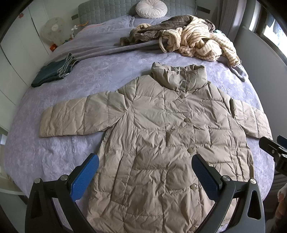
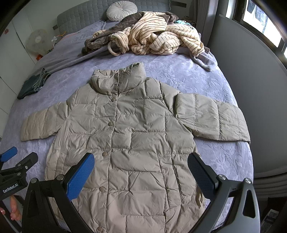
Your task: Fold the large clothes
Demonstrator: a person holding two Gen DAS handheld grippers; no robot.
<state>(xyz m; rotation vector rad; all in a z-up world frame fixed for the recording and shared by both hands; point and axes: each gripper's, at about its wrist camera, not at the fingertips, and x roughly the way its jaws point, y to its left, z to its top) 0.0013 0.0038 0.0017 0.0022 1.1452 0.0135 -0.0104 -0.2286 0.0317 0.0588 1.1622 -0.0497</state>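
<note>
1. The left hand-held gripper (image 1: 145, 163) hovers wide open, holding nothing; the padded coat (image 1: 161, 136) lies flat, buttoned, directly ahead on the bed (image 1: 53, 157).
2. Its left sleeve (image 1: 71, 116) stretches out ahead-left; probably best pinched at the cuff and carried across the chest.
3. The right hand-held gripper (image 2: 140, 162) likewise gapes empty; the right sleeve (image 2: 211, 118) lies ahead-right. Fold smoothly, pressing air out.

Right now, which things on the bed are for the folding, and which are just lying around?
For the job:
puffy beige coat
left gripper, jaws open
right gripper, jaws open

Just lying about:
striped robe pile
round cushion
dark folded clothes
fan
</note>
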